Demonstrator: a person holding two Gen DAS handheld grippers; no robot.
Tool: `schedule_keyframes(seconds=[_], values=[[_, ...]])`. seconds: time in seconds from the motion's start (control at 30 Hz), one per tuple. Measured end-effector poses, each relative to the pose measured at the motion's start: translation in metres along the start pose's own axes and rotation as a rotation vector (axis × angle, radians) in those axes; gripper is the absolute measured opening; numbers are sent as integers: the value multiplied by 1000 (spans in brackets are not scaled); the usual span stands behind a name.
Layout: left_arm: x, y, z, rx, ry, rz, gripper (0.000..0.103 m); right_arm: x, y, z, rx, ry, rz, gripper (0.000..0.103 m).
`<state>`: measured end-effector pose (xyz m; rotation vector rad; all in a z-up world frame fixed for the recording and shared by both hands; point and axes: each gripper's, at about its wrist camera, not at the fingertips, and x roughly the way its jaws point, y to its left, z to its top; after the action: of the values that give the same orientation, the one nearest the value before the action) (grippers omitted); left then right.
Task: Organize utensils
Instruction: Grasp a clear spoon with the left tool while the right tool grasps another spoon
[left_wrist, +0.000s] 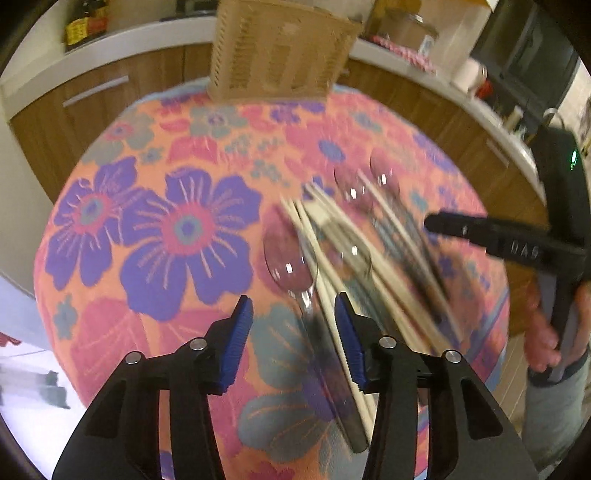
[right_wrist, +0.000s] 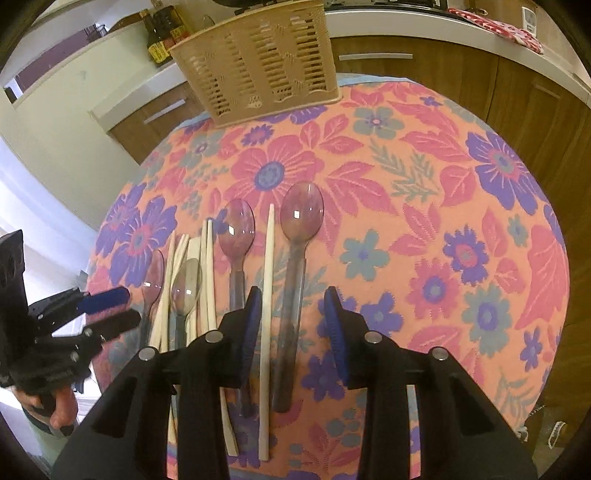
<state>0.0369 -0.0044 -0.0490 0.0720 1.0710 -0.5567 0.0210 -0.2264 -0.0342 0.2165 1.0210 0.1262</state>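
Several clear plastic spoons and pale chopsticks lie side by side on the floral tablecloth (right_wrist: 424, 229). In the right wrist view my right gripper (right_wrist: 293, 314) is open, its jaws either side of the largest spoon (right_wrist: 297, 236) and a single chopstick (right_wrist: 267, 280), above them. A smaller spoon (right_wrist: 236, 236) and a bundle of chopsticks (right_wrist: 207, 273) lie to the left. In the blurred left wrist view my left gripper (left_wrist: 293, 317) is open over the handle of the nearest spoon (left_wrist: 288, 258) and a chopstick (left_wrist: 325, 288). A beige slotted utensil basket (right_wrist: 258, 62) stands at the table's far edge.
Wooden cabinets with a white countertop (right_wrist: 424, 26) run behind the table. Dark sauce bottles (right_wrist: 162, 33) stand on the counter at the left. The left gripper (right_wrist: 107, 310) shows at the right wrist view's left edge. The right gripper (left_wrist: 480, 229) shows at the left wrist view's right.
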Motion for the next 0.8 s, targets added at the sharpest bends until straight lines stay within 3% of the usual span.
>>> schedule_keyframes(seconds=[0.17, 0.47, 0.57, 0.63, 0.67, 0.8], values=[[1, -4, -2, 32, 18, 40, 37, 14, 5, 10, -1, 35, -31, 23], [5, -12, 5, 67, 53, 76, 34, 39, 15, 33, -35, 83, -120, 21], [9, -17, 9, 84, 64, 105, 33, 43, 19, 38, -64, 97, -169, 11], [10, -17, 11, 84, 67, 115, 22, 43, 18, 39, -72, 103, -175, 11], [10, -16, 12, 79, 68, 109, 12, 42, 17, 38, -73, 104, -175, 10], [5, -7, 12, 29, 29, 87, 4, 34, 9, 36, -56, 87, -176, 10]])
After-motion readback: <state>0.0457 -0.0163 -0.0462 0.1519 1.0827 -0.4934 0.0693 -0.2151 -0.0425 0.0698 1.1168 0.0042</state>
